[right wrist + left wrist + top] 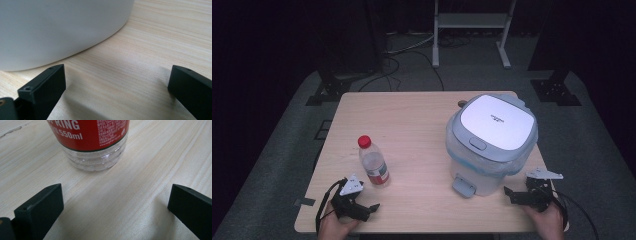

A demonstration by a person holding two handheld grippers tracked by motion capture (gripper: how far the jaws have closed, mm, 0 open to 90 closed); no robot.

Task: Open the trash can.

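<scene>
A clear plastic bottle [373,164] with a red cap and red label stands upright on the left half of the wooden table [412,115]. On the right half sits a white pedal bin [489,142] with a closed grey-white lid, a blue-tinted liner and a foot pedal [463,186] facing the front. My left gripper [369,210] lies near the front edge, just in front of the bottle, open and holding nothing. In the left gripper view the bottle [95,145] stands just beyond the gripper [116,197]. My right gripper [509,196] is open beside the bin's right base [57,30], apart from it.
A small brown object [461,104] peeks out behind the bin. Beyond the table, on the grey floor, are a white stand's legs [469,30], loose cables [412,55] and dark stand bases [329,90] at both sides. Bare tabletop lies between bottle and bin.
</scene>
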